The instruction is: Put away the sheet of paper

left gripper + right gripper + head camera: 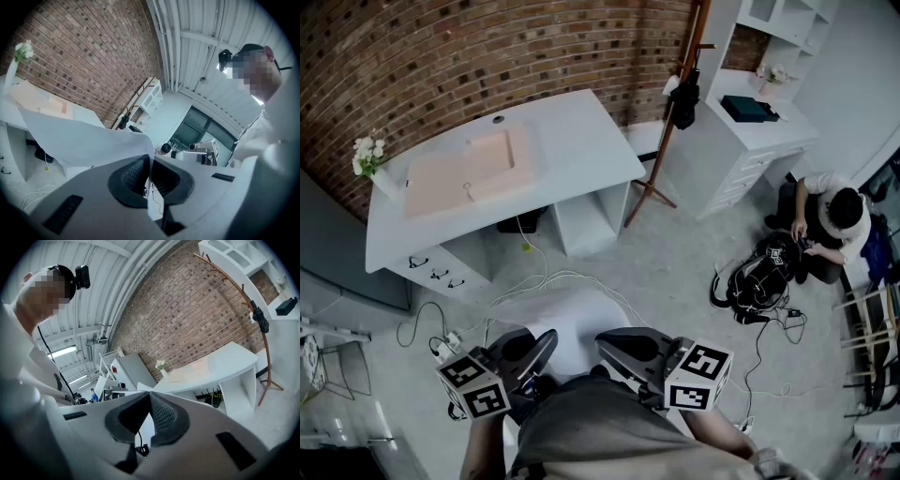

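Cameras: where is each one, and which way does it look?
Head view: on the person's head, looking down at the left gripper, right gripper, paper and desk; torso shows.
Left gripper view: on the left gripper, facing along jaws shut on paper; shoulder shows.
Right gripper view: on the right gripper, facing along jaws shut on paper; arm shows.
Shared: paper and desk.

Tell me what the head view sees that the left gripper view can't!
Only the head view shows a person sitting on the floor beside a black backpack. Only the left gripper view shows the ceiling and the left gripper with its jaws shut on the sheet of paper. Both show that sheet, the white desk, brick wall and flowers.
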Demonstrator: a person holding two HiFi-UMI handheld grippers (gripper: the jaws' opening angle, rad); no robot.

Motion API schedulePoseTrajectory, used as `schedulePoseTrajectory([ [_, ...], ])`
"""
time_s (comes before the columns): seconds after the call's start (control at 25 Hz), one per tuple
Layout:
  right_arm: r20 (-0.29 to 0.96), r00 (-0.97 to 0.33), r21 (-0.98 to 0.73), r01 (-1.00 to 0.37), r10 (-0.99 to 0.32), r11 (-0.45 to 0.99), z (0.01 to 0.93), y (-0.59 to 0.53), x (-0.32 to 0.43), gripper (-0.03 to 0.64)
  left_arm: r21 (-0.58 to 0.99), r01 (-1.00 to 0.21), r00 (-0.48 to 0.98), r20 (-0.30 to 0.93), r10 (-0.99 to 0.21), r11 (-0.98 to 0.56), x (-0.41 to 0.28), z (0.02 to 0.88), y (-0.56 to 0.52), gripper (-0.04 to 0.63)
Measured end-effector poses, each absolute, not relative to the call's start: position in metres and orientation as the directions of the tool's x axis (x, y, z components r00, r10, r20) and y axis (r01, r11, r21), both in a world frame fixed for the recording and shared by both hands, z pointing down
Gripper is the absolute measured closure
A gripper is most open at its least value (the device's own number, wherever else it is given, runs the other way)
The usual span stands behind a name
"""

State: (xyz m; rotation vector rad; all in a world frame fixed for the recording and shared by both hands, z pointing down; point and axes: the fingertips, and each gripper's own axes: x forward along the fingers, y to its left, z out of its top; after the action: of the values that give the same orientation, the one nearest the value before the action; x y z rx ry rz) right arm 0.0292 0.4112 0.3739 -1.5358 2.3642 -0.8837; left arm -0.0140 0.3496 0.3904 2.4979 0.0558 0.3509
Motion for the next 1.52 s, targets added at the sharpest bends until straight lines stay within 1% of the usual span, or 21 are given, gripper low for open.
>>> schedulePoseTrajectory([
  [0.12,0.175,-0.424,-0.574,-0.777,-0.889,0.258,0.378,0.407,0.026,0.594,0.588,-0.019,0.961,0.234,0.147,-0.809,-0.016,0.390,0.343,0.581],
  [0.2,0.179,-0.427,-0.576,-0.776,-0.886,0.258,0.381,0.404,0.024,0.594,0.590,-0.031,0.961,0.240,0.139,-0.807,-0.019,0.392,0.339,0.581],
  [0.48,0.174,-0.476,-0.591,-0.751,-0.862,0.295,0.388,0.395,0.023,0.594,0.590,-0.093,0.965,0.251,0.073,-0.802,-0.028,0.399,0.334,0.581],
  [0.64,0.145,-0.528,-0.609,-0.714,-0.837,0.346,0.389,0.392,0.013,0.594,0.582,-0.142,0.963,0.269,0.025,-0.801,-0.039,0.399,0.335,0.581],
  [1.0,0.173,-0.591,-0.624,-0.685,-0.788,0.376,0.403,0.397,0.004,0.594,0.552,-0.236,0.953,0.294,-0.078,-0.800,-0.059,0.397,0.335,0.581],
  [1.28,0.175,-0.618,-0.626,-0.671,-0.766,0.398,0.405,0.395,-0.010,0.594,0.540,-0.245,0.951,0.295,-0.092,-0.805,-0.069,0.392,0.334,0.581],
  [1.52,0.197,-0.611,-0.611,-0.688,-0.767,0.391,0.400,0.386,-0.016,0.594,0.546,-0.236,0.957,0.273,-0.096,-0.804,-0.075,0.385,0.323,0.581],
])
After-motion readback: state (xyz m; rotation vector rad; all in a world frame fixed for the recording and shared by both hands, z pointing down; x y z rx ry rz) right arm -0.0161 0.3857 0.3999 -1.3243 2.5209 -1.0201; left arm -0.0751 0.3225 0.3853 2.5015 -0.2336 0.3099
